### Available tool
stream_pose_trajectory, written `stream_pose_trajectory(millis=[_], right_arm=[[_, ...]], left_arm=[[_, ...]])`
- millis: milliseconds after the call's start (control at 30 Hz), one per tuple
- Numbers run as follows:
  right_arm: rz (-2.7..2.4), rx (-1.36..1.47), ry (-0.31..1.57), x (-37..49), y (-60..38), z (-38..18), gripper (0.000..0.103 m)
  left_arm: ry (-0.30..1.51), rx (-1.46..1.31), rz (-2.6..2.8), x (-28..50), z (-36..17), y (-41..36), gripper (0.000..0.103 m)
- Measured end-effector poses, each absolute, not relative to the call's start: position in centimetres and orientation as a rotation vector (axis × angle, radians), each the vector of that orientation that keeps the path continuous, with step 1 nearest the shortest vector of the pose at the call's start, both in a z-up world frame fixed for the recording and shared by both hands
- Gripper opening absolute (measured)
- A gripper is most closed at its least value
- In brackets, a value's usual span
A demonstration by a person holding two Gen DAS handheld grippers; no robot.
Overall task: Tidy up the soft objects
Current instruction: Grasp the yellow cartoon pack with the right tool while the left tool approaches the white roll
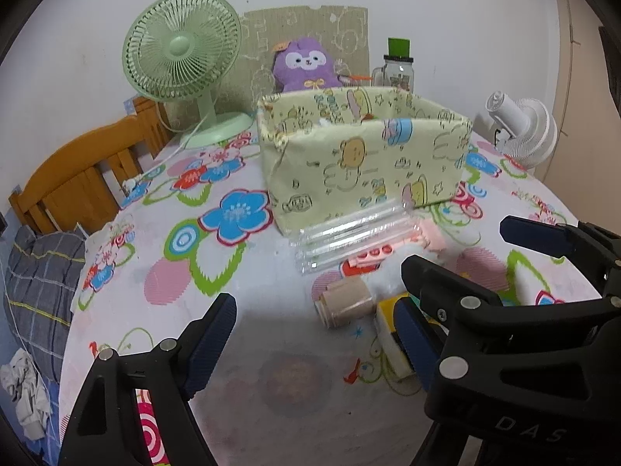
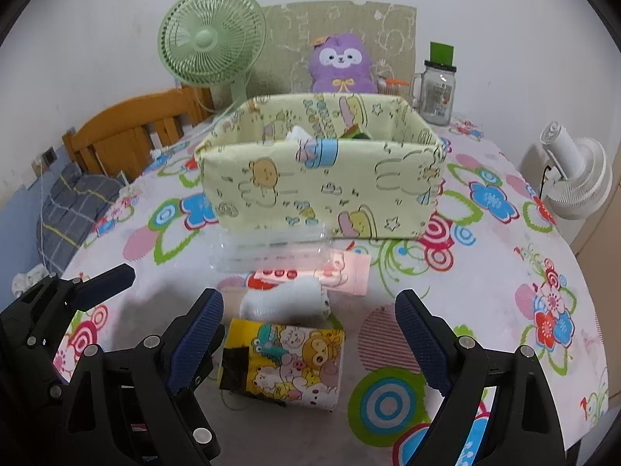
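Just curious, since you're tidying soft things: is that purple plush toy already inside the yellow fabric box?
No, the purple plush toy sits upright behind the yellow fabric box, leaning against the patterned board at the wall.

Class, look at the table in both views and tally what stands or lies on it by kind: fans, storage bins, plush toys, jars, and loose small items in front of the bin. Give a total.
Fans: 2, green fan and white fan
Fabric bins: 1, yellow bin
Plush toys: 1, purple plush
Jars: 1, glass jar
Loose small items: 5, clear case, pink card, white bundle, cartoon pouch, beige roll
Total: 10
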State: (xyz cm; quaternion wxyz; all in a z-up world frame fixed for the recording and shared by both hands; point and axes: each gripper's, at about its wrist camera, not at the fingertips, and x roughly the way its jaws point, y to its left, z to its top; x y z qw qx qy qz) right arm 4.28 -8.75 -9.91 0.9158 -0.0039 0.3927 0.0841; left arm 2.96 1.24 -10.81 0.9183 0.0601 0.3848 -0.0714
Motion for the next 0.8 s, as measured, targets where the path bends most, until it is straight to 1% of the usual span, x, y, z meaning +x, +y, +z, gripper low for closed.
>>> stream_pose_trajectory(millis=[233, 800], right_arm=[[0.163, -0.007, 0.862, 4.5, -8.6, -11.5, 0.092], [0.202, -0.019, 0.888, 4.4, -7.3, -11.9, 0.091]], left_arm=[[0.830, 0.120, -0.148, 2.9, -12.3, 1.3, 0.084], [0.834, 0.105, -0.165, 1.4, -12.0, 1.8, 0.084]])
